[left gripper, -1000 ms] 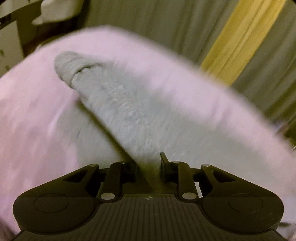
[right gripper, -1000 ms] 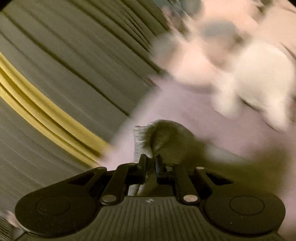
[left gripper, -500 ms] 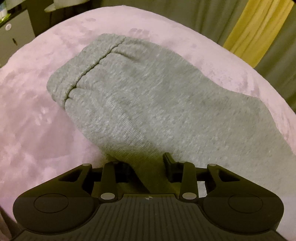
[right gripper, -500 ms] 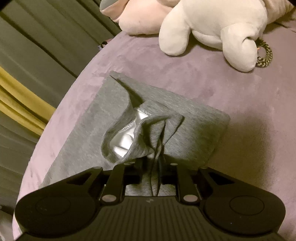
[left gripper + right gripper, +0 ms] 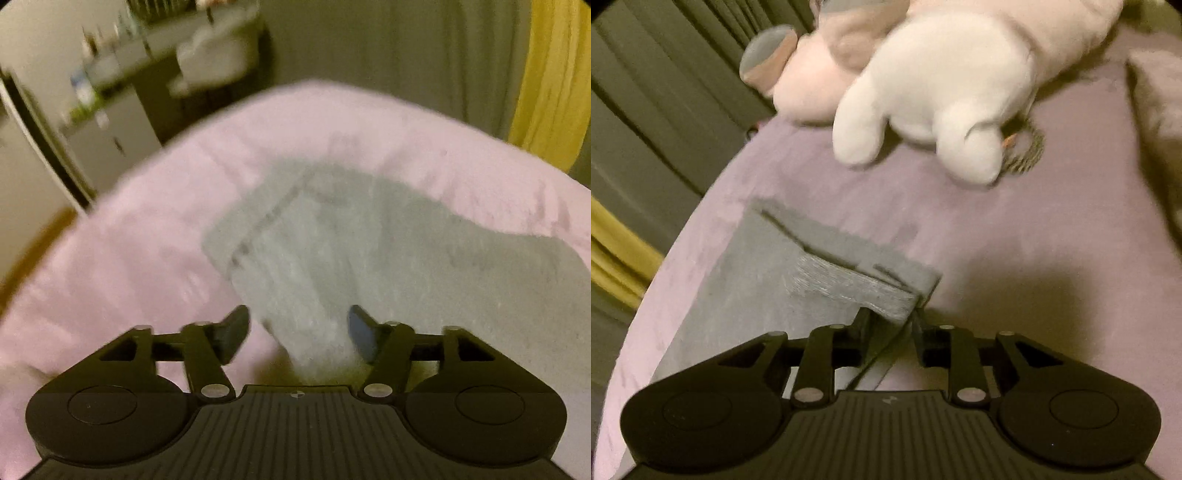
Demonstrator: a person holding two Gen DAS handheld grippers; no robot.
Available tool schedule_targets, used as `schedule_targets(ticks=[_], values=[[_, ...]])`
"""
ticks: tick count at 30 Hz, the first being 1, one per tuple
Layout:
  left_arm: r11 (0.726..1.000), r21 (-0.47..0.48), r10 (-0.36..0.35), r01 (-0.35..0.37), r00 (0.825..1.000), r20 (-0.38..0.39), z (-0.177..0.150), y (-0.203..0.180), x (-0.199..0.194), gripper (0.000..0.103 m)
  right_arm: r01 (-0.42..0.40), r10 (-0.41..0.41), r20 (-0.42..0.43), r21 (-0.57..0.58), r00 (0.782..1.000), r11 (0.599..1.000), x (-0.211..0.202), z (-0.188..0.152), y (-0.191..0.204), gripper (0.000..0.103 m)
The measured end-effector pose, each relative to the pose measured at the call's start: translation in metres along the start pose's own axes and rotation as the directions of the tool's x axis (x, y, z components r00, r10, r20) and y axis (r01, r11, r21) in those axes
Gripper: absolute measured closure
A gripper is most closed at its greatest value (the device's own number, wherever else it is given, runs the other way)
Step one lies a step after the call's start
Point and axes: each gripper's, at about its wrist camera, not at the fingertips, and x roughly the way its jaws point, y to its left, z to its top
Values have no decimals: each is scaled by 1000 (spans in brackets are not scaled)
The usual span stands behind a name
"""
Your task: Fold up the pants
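While just opening, both claws parted: left claw (image 5: 293, 328) and right claw (image 5: 889, 325) astride grey pants (image 5: 369, 258)

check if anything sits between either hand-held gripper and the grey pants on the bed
Nothing visible does. The left hand-held gripper has just been opening, its jaws wide with the grey pants directly ahead between them. The right hand-held gripper has been opening too, fabric still between its fingers. The plush toy lies farther back on the bed.

Beyond the left gripper (image 5: 293, 328), a pink-covered bed (image 5: 122, 258) meets grey-green curtains (image 5: 406, 55) with a yellow one (image 5: 550, 81) far right; blurred cabinets (image 5: 107, 136) stand upper left under dim warm light
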Motion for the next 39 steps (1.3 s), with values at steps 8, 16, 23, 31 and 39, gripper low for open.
schedule_targets(ticks=[8,16,23,31,39], values=[[956,173,-241,237,970,2,-23,-86,-35,6,-70,85,74,-190,994,979,-3,24,67,51],[944,230,-232,237,972,-47,-74,-147,10,6,-69,53,-47,-427,997,902,86,46,141,51],[946,205,-252,251,968,-22,-69,-150,16,2,7,12,40,-443,999,896,114,64,151,29],[948,199,-248,246,969,-17,-72,-151,14,1,-26,35,15,-396,999,918,117,74,136,24],[951,186,-244,245,969,-28,-72,-151,18,0,-78,76,-25,-498,997,864,120,61,152,74]])
